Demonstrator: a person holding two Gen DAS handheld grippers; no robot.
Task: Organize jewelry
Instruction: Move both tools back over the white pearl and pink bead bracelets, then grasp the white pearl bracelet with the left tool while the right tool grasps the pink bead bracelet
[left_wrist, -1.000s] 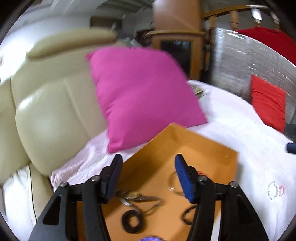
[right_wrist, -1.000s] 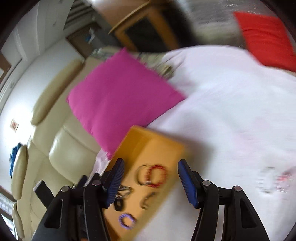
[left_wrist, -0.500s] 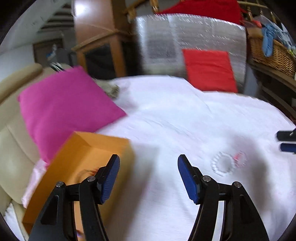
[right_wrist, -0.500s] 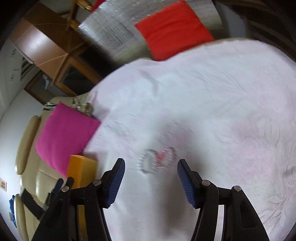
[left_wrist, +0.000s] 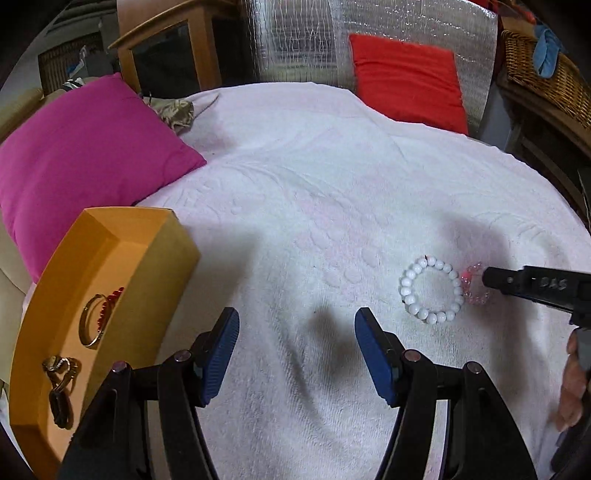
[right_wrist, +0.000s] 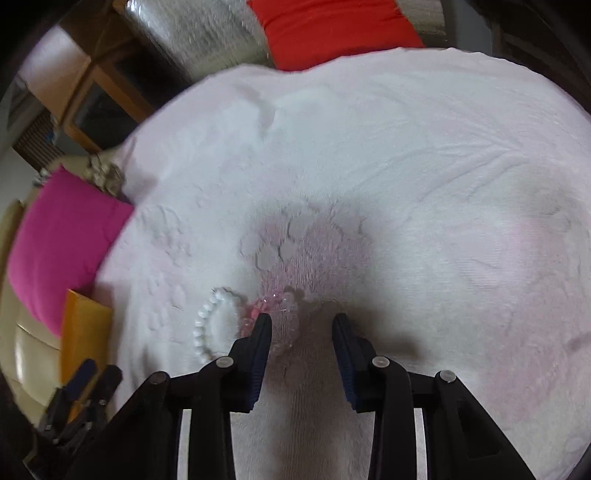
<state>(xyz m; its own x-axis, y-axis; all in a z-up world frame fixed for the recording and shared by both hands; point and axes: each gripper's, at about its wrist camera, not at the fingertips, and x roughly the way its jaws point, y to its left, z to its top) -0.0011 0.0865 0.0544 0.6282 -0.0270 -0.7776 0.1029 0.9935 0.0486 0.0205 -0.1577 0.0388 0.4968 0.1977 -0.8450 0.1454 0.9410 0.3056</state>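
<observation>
Now my right tool (right_wrist: 301, 328), open and empty, straddles the pink bracelet (right_wrist: 275, 306): light, slippery beads, so I pinch across its strand; left tool (left_wrist: 297, 332) open, idle.

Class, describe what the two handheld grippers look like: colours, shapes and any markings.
The left gripper and the right gripper look alike: black angular plastic frames with round silver rivets, ending in two fingers faced with ribbed blue pads. Seen from the left wrist view, the right gripper's black side bears faint embossed characters. No cables or sleeves show.
</observation>
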